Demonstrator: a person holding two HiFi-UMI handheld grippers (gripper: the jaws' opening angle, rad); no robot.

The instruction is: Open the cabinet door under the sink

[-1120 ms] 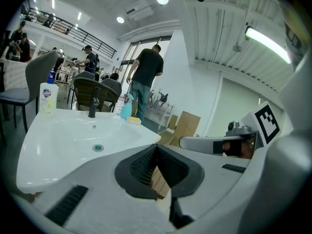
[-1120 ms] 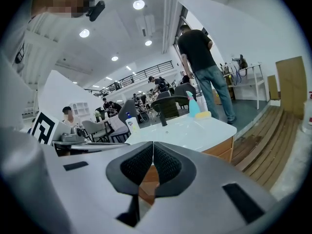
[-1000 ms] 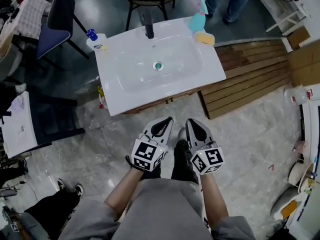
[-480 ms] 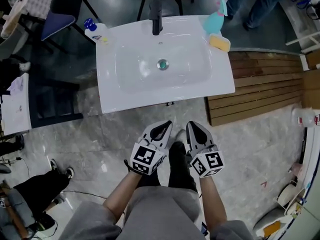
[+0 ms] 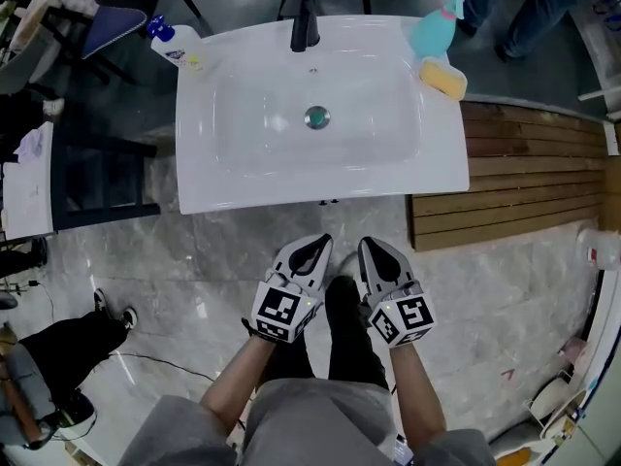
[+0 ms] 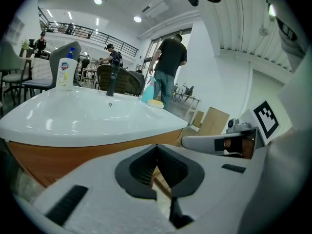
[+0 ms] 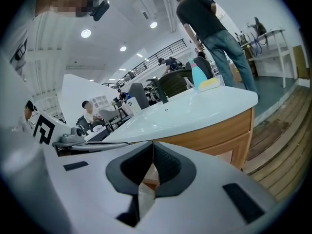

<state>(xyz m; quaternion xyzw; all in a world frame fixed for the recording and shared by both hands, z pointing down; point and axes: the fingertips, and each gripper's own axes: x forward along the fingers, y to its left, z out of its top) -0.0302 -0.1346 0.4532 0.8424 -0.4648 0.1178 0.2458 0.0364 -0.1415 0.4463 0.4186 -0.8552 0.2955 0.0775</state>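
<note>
A white sink [image 5: 320, 105] tops a wooden cabinet [image 6: 73, 157] whose front shows orange-brown below the rim in both gripper views, also seen as the cabinet [image 7: 229, 130]. From the head view the doors are hidden under the sink top. My left gripper [image 5: 315, 246] and right gripper [image 5: 374, 249] hang side by side above the grey floor, a short way in front of the sink edge. Both are shut with tips meeting and nothing held, left gripper [image 6: 156, 147], right gripper [image 7: 152, 145].
A black tap [image 5: 305, 27], a white bottle [image 5: 170, 42], a teal spray bottle [image 5: 432, 27] and a yellow sponge [image 5: 444, 81] stand on the sink top. Wooden decking [image 5: 529, 178] lies to the right, a dark rack [image 5: 102, 178] to the left. People stand behind the sink.
The head view has shifted so the sink sits squarer and a little lower-left in frame. Both grippers stay shut and side by side in about the same place.
</note>
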